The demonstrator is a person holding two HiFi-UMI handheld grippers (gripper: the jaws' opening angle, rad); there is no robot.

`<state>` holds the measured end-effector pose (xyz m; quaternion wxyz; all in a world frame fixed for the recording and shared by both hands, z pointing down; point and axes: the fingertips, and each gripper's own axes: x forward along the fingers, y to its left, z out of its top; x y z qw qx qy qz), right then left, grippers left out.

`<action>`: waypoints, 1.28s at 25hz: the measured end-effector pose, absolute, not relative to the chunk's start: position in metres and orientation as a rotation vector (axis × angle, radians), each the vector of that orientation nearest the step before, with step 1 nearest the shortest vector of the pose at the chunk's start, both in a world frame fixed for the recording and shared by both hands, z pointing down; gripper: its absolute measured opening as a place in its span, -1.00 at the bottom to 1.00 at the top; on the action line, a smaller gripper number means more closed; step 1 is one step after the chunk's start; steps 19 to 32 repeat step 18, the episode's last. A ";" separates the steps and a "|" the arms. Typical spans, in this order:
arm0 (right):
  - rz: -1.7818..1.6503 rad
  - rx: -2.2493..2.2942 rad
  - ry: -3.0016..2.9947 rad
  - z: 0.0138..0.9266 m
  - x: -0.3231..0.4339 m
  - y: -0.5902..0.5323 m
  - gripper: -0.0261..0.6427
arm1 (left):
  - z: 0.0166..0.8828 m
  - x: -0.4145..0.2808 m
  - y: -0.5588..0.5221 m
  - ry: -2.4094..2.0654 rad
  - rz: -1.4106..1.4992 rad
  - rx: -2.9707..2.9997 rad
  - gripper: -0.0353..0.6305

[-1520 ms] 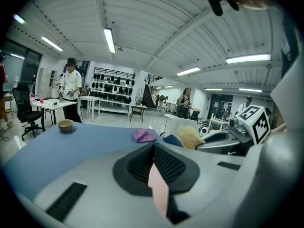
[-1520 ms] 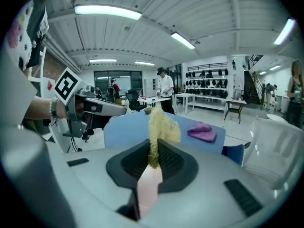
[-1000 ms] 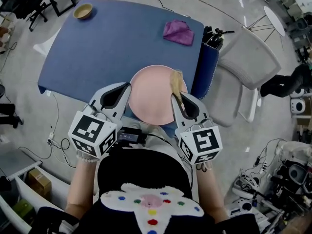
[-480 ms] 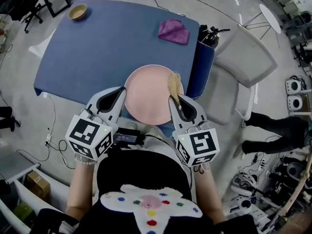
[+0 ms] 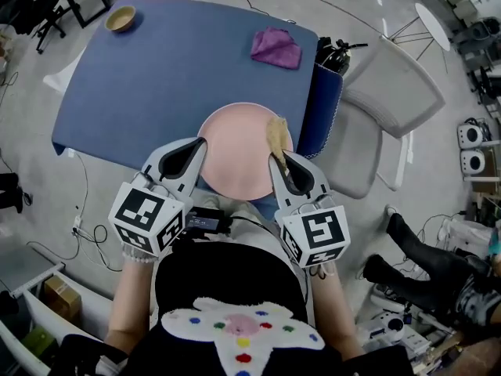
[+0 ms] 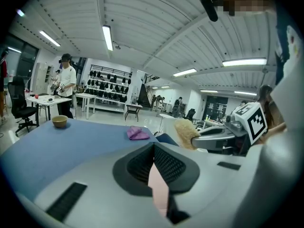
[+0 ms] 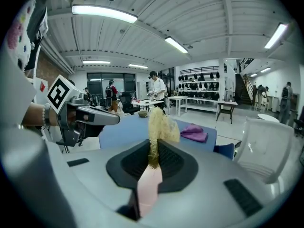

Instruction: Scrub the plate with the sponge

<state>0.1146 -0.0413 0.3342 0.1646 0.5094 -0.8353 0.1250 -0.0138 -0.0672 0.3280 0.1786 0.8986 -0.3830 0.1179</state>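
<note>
A pink plate (image 5: 235, 151) hangs over the blue table's near edge (image 5: 102, 151), facing up at me. My left gripper (image 5: 202, 142) is shut on its left rim; in the left gripper view the plate (image 6: 159, 189) shows edge-on between the closed jaws. My right gripper (image 5: 275, 157) is shut on a yellowish sponge (image 5: 275, 134), which lies against the plate's right rim. In the right gripper view the sponge (image 7: 159, 125) sticks up out of the jaws, with the pink plate (image 7: 148, 186) below it. Each gripper view shows the other gripper across the plate.
On the blue table lie a purple cloth (image 5: 275, 48) at the far right and a small tan bowl (image 5: 120, 18) at the far left corner. A white chair (image 5: 391, 92) stands right of the table. A person's legs (image 5: 423, 280) are at the lower right, and cables run over the floor.
Both grippers, the plate and the sponge keep their places. A person on the right has moved down toward the lower right corner of the head view.
</note>
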 end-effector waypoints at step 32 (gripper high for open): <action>0.367 1.458 -2.353 0.341 0.118 -0.051 -0.80 | 0.332 -0.013 -0.078 -1.074 0.342 2.543 -0.87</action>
